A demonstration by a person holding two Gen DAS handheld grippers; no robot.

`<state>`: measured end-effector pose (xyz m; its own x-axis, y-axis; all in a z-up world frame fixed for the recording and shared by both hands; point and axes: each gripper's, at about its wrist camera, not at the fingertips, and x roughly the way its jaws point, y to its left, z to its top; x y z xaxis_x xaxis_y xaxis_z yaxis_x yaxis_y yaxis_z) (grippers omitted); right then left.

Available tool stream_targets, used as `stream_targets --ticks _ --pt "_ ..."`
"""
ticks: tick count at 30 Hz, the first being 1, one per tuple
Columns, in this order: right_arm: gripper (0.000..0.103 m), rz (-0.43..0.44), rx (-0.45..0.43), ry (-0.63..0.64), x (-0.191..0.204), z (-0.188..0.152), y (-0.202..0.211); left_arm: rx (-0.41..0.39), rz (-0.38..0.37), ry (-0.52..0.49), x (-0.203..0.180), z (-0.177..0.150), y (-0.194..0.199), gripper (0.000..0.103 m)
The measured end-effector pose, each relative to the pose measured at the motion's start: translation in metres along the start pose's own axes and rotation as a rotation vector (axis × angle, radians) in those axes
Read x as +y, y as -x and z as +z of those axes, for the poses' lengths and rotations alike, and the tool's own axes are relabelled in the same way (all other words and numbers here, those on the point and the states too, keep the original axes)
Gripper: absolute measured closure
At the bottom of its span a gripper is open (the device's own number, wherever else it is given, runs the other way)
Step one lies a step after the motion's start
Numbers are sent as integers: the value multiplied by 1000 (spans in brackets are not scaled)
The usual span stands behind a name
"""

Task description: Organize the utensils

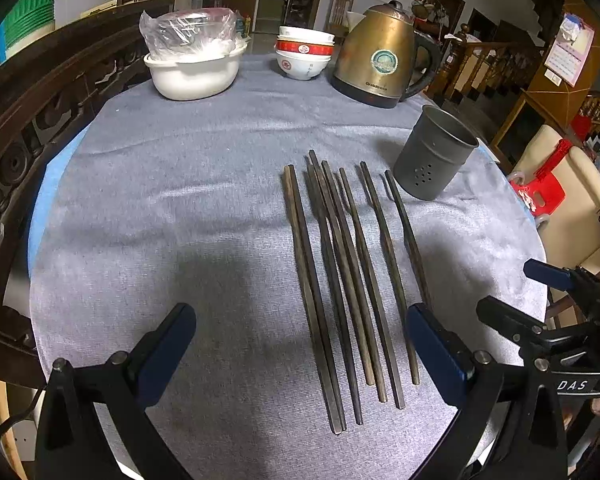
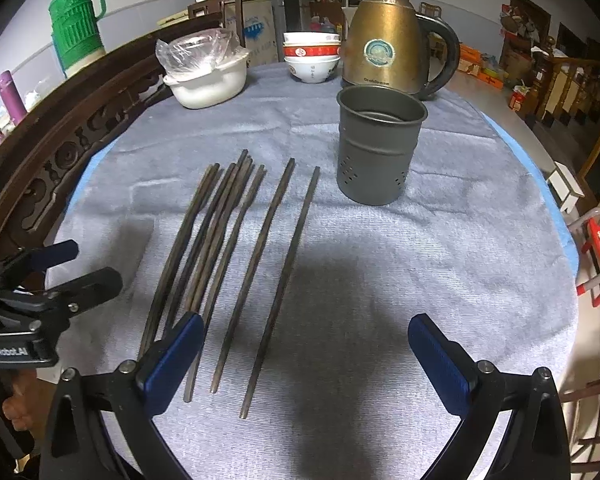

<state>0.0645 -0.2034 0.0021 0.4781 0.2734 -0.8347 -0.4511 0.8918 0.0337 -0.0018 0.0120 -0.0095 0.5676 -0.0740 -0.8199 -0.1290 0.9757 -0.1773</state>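
Both grippers hover with jaws wide and empty: the left gripper [image 1: 300,344] above the dark chopsticks [image 1: 340,280], the right gripper [image 2: 306,354] beside them. Chopsticks lie side by side on the grey cloth [image 1: 180,200], just left of the upright perforated metal holder [image 2: 380,152].

Cloth [image 2: 380,280] bare right of chopsticks [image 2: 260,260]; holder [image 2: 376,152] (upright) blocks far right.

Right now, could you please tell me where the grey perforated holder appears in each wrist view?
Left wrist view: the grey perforated holder stands upper right, just beyond the chopsticks' far tips.
Right wrist view: the holder stands upper centre, right of the chopsticks.
Shared landmark: the brass kettle behind it.
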Motion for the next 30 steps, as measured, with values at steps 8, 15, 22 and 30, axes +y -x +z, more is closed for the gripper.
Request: stream_targets --ticks 8,15,22,30 --pt "0 -24 -10 -4 -2 0 1 2 8 -3 -1 -1 0 0" --pt "0 -25 -12 -7 -3 0 2 3 14 -12 -2 -2 0 0" --pt "0 -22 -10 -4 -4 0 2 1 17 -13 -1 -2 0 0" --pt "0 -25 -16 2 -2 0 4 -1 18 -17 -1 -4 0 0"
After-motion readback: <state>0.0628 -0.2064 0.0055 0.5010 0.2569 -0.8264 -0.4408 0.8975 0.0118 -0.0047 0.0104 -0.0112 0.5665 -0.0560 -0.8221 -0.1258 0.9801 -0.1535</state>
